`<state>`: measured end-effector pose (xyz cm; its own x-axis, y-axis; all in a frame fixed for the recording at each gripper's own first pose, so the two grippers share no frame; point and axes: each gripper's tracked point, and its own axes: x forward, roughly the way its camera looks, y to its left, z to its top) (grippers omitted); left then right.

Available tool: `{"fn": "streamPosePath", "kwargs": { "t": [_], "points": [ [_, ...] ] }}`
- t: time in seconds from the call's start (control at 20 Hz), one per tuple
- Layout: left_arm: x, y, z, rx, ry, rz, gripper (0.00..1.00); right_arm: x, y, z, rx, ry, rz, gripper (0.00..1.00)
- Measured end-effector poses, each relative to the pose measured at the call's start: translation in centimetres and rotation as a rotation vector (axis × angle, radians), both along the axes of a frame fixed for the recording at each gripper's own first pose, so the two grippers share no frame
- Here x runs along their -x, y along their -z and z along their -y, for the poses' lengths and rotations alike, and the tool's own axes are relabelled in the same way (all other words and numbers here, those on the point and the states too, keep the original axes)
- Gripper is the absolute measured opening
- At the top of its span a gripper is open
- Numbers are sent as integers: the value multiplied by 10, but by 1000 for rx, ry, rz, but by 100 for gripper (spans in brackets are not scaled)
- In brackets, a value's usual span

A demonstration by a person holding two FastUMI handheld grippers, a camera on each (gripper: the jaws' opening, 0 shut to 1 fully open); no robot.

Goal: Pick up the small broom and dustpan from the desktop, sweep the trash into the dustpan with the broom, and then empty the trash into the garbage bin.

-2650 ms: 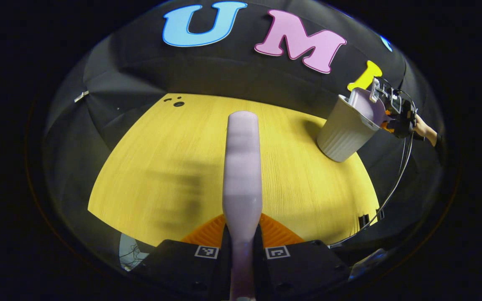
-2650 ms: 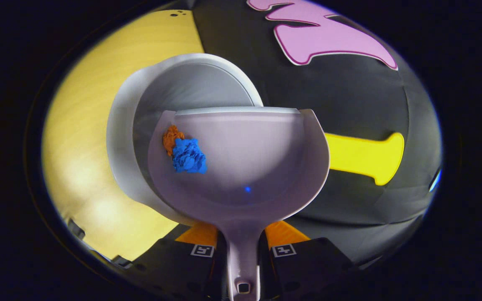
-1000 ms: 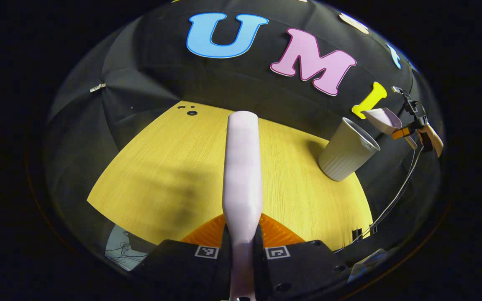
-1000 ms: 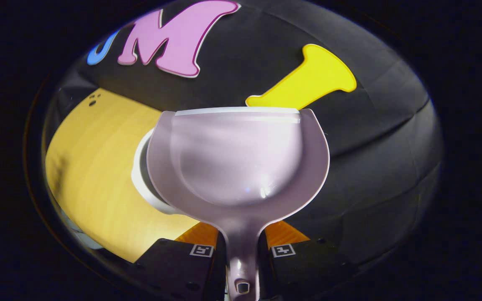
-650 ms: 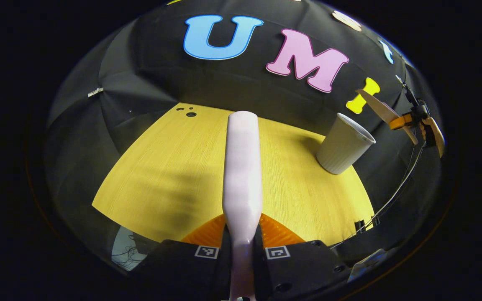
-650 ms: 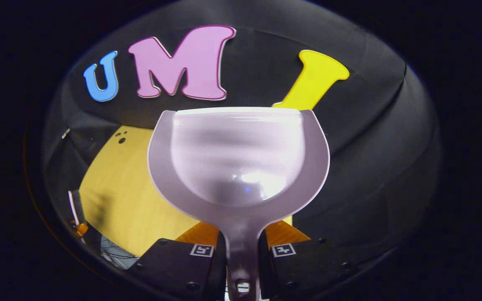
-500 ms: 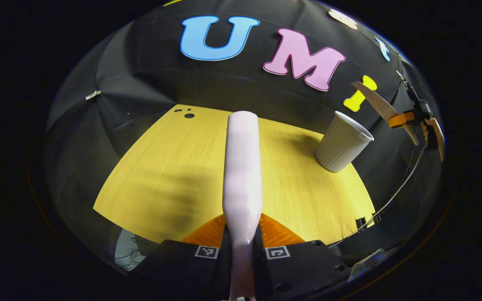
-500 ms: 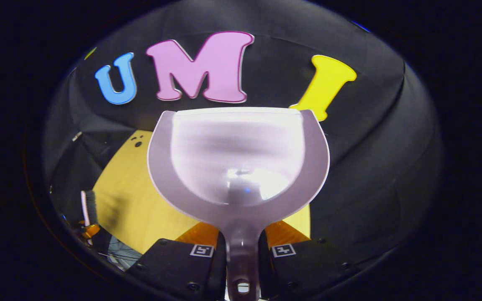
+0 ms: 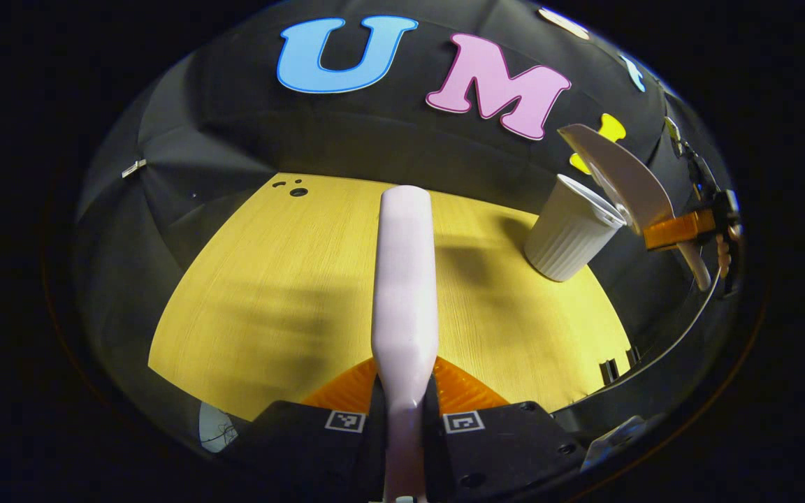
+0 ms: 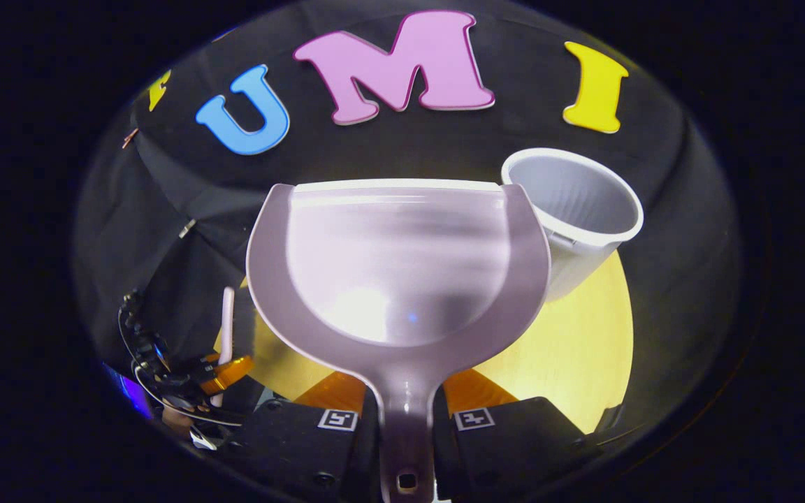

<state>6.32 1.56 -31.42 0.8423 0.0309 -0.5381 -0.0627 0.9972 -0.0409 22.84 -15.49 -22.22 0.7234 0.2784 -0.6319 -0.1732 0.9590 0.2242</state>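
My left gripper (image 9: pixel 404 391) is shut on the pale lilac broom (image 9: pixel 404 279), which points forward above the yellow desktop (image 9: pixel 291 279). My right gripper (image 10: pixel 406 412) is shut on the handle of the lilac dustpan (image 10: pixel 395 265), whose scoop holds nothing. The white ribbed garbage bin (image 10: pixel 574 209) stands just right of the dustpan's far edge. In the left gripper view the bin (image 9: pixel 567 227) sits at the desk's far right, with the dustpan (image 9: pixel 619 178) held tilted in the air beside and above it by the right gripper (image 9: pixel 678 230). The broom (image 10: pixel 225 335) shows small at the lower left of the right gripper view.
A hand (image 9: pixel 724 255) and cable are at the right gripper. Small dark holes (image 9: pixel 294 188) mark the desk's far left corner. The black cloth wall rises behind the desk. The left gripper (image 10: pixel 224 374) with its cable is seen low left in the right gripper view.
The blue and orange trash that lay in the dustpan over the bin is gone from the scoop. The dustpan has come out of the bin, swung level and drawn back beside it. The broom stayed held.
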Motion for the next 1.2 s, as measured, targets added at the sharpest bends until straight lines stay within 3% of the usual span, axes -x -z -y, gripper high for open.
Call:
{"fn": "streamPosePath", "kwargs": {
  "t": [0.05,0.2,0.3,0.35,0.8,0.95,1.2],
  "points": [
    [-6,4,1,4,3,-5,26,-2,11,-10,17,-9,-17,31],
    [-23,25,-2,-4,-1,-59,26,4,54,-34,23,-49,-100,35],
    [-34,44,-4,-4,-17,-117,26,7,94,-42,83,-76,-140,31],
    [-39,55,-6,-4,-27,-147,26,6,110,-43,125,-82,-147,35],
    [-65,130,-9,-126,-36,-369,26,-1,222,-35,124,31,-274,35],
    [-76,141,-7,-147,-41,-387,27,0,249,-27,139,65,-308,35],
    [-87,155,-5,-196,-57,-401,28,-1,265,-28,199,50,-306,36]
  ]
}}
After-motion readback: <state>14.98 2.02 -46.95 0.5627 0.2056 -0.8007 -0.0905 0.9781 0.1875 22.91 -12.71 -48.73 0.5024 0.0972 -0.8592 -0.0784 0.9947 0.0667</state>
